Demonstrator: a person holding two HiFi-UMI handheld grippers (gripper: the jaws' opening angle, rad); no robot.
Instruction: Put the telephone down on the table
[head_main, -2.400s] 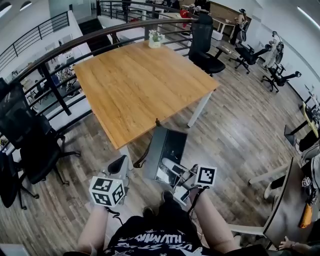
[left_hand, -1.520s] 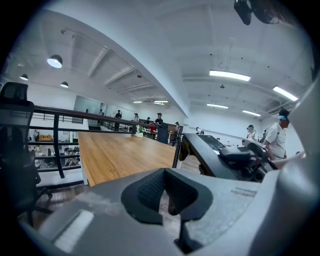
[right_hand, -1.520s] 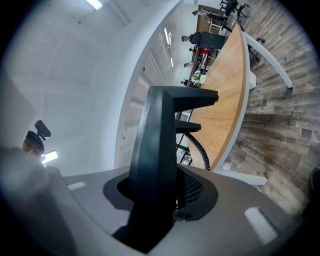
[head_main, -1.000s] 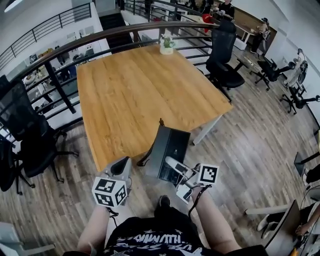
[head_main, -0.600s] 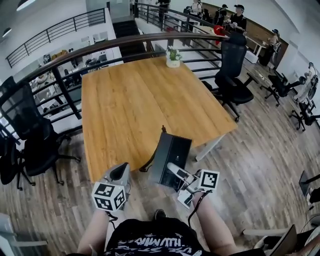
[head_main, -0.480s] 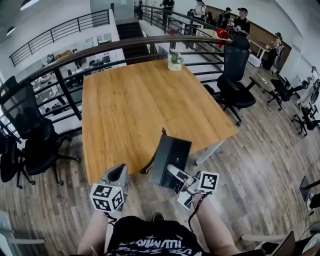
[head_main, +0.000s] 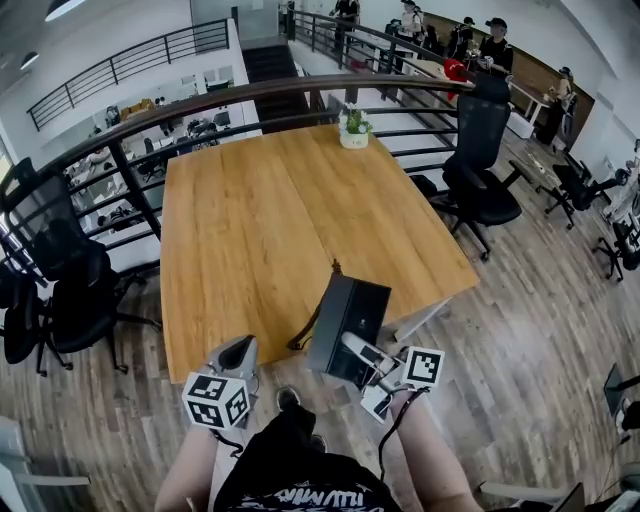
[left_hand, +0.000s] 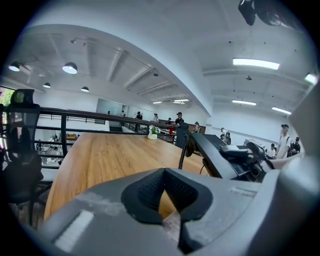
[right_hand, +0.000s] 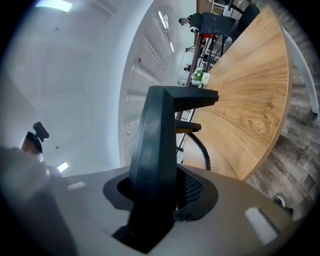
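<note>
**While the telephone hangs at the bench's near edge**

Seen from the head view, the right tongs (head_main: 357, 352) grip a black telephone (head_main: 347, 318), which is held on edge over the near edge of the wooden bench (head_main: 262, 205). Broad bare wood runs beyond it to a potted plant (head_main: 352, 130) at the far edge. The left tongs (head_main: 238, 352) sit just short of the near edge, apart from the telephone.

Through the left gripper view, the left tongs (left_hand: 165, 172) are closed together, holding nothing. The bench (left_hand: 107, 155) stretches ahead and the telephone (left_hand: 220, 156) stands to the right.

Through the right gripper view, the right tongs (right_hand: 160, 200) clamp the telephone (right_hand: 157, 145), its coiled cord (right_hand: 201, 146) beside it. The bench (right_hand: 250, 95) edge curves past the floor (right_hand: 295, 165).
</note>
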